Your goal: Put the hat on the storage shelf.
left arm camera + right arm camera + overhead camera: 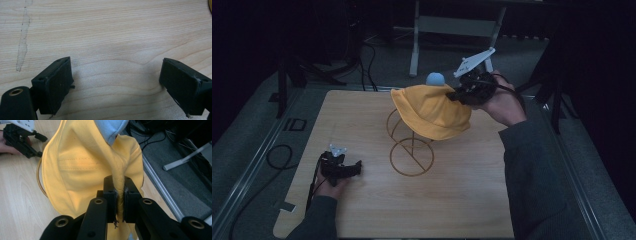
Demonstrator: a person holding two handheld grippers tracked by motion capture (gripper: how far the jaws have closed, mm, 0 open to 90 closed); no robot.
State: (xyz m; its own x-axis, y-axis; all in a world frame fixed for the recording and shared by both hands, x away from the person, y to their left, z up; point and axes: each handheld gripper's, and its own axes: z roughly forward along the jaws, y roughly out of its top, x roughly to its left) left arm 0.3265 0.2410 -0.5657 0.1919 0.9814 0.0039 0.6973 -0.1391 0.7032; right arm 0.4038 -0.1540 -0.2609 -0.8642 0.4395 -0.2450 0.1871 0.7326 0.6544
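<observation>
High view shows a wooden table (452,200) with a gold wire stand (411,150) near its middle. A yellow hat (432,111) hangs over the upper part of this stand and covers it, and the round base ring of the stand lies on the wood below. A small light blue thing (435,78) shows just behind the top of the hat; I cannot tell what it is.

At the right side, the right gripper (460,93) touches the right edge of the hat, and the person's right hand (504,104) holds it from behind. A grey three-cornered plate (473,61) sits on top of this gripper. In the right gripper view, the right gripper (120,195) has its two jaws pressed together on a fold of the yellow hat (80,165), so the cloth is pinched between them. The light blue cloth (110,127) shows at the top of that view, above the pinched fold.

At the left side of the table, the left gripper (352,169) is low over the wood, well apart from the stand, held by the left hand (329,187). In the left gripper view, the left gripper (116,77) has its jaws wide apart with nothing between them, only bare wood under them. A pale scratched mark (23,42) runs down the wood at the left of that view.
</observation>
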